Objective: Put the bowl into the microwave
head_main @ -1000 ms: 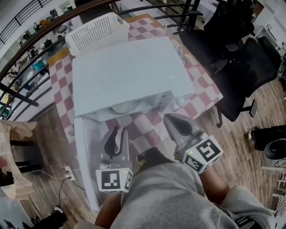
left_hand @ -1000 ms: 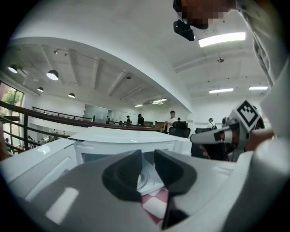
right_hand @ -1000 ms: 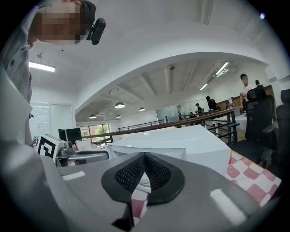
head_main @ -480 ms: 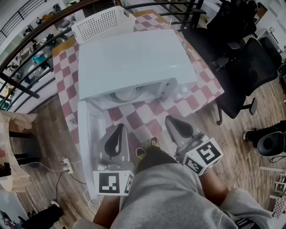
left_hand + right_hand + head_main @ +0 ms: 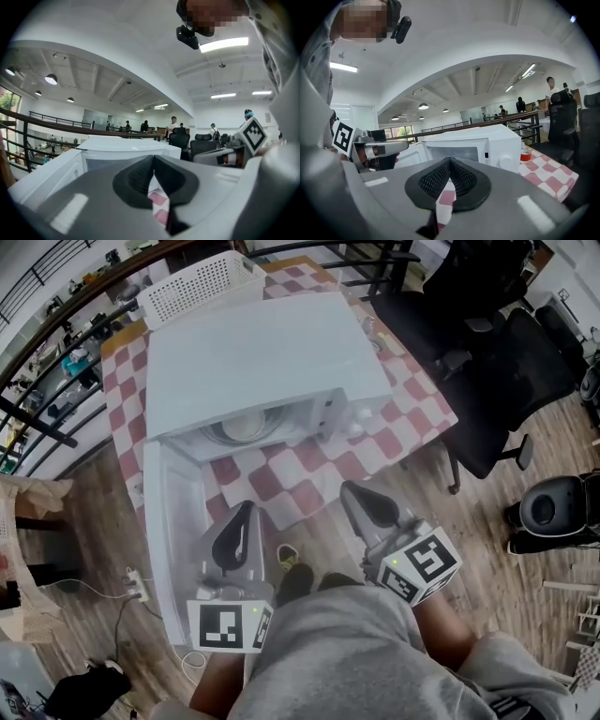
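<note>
Microwave door [image 5: 173,531]: swung wide open at the left, its edge seen just beside the left gripper in the head view.
Left gripper [image 5: 242,517]: held low in front of the table; its jaws are brought fully together and nothing is gripped, only checked cloth being seen past the pads [image 5: 140,180].
Bowl [image 5: 246,427]: seen resting inside the open microwave cavity, well apart from both grippers.
Microwave [image 5: 262,352]: white, set on the table with the red-and-white checked tablecloth [image 5: 281,484]; a white basket [image 5: 197,287] is placed behind it.
Right gripper [image 5: 356,495]: held beside the left one and pointed toward the microwave front; its jaws are closed tip to tip with nothing between them.
Small red container [image 5: 526,155]: stood on the cloth to the right of the microwave.
Office chairs [image 5: 497,371]: black, placed at the table's right side.
</note>
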`<state>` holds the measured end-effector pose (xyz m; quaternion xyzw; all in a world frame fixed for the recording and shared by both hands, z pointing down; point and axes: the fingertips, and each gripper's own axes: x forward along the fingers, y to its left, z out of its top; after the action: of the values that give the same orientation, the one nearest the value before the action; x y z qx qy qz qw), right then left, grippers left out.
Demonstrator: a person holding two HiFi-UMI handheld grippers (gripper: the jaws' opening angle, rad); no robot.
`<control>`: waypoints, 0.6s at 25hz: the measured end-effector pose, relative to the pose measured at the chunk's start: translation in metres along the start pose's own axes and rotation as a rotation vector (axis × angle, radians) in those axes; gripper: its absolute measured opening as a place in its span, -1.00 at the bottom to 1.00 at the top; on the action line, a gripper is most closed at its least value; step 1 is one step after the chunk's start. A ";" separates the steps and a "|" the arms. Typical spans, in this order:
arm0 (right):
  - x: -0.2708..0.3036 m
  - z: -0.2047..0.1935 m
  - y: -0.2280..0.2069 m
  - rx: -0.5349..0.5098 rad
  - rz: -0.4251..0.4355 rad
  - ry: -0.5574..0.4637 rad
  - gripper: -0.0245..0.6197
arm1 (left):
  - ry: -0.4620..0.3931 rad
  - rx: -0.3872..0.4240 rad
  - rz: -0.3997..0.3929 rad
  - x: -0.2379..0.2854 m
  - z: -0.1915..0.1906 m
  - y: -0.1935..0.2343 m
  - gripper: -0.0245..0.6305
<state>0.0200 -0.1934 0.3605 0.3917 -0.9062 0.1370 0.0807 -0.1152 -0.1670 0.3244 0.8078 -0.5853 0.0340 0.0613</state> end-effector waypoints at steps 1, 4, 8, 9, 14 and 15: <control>-0.005 -0.001 -0.002 0.001 0.001 0.000 -0.93 | 0.000 0.004 -0.001 -0.001 0.000 -0.005 -0.89; -0.024 -0.005 -0.007 -0.008 0.007 0.003 -0.93 | -0.004 0.013 0.001 -0.006 0.001 -0.023 -0.89; -0.050 -0.011 -0.008 -0.013 0.021 0.002 -0.93 | -0.010 0.003 0.015 -0.021 -0.001 -0.051 -0.89; -0.057 -0.011 -0.008 -0.014 0.026 -0.001 -0.93 | -0.010 0.001 0.017 -0.024 -0.001 -0.058 -0.89; -0.095 -0.021 -0.006 -0.035 0.049 -0.014 -0.93 | -0.004 0.000 0.032 -0.048 -0.008 -0.098 -0.89; -0.104 -0.023 -0.004 -0.036 0.053 -0.015 -0.93 | -0.002 0.001 0.036 -0.055 -0.011 -0.105 -0.89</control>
<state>0.0947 -0.1174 0.3571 0.3670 -0.9192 0.1198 0.0774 -0.0325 -0.0811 0.3218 0.7973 -0.5997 0.0346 0.0595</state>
